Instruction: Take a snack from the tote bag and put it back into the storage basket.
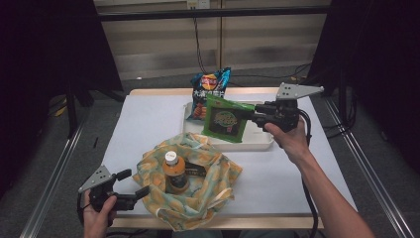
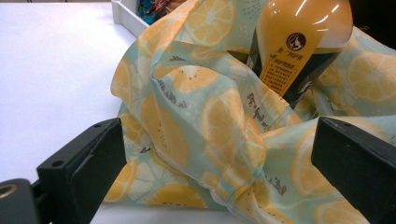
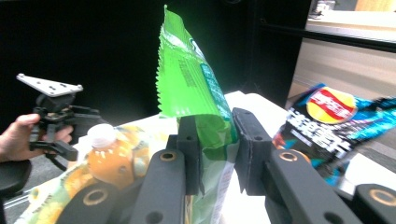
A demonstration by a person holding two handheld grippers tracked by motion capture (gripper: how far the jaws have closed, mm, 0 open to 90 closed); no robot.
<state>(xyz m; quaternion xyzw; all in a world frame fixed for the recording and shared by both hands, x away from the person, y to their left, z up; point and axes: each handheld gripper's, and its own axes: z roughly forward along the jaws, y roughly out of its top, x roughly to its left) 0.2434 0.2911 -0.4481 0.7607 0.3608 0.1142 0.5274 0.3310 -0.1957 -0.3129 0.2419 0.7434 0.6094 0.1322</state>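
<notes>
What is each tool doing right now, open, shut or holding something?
Left tool: open, jaws on either side of the lemon-print bag's edge, not pinching.
Right tool: shut on the green snack bag, lifted above the tray.

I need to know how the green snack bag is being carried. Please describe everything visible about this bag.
The glossy green plastic snack bag has a dark printed panel with yellow artwork on its front and a serrated top edge. It looks puffed and sealed. The right tool is shut on one edge of it, pinching the film between two black pads. It hangs lifted over the white tray, in front of the dark blue chip bag. Whether it touches either I cannot tell.
</notes>
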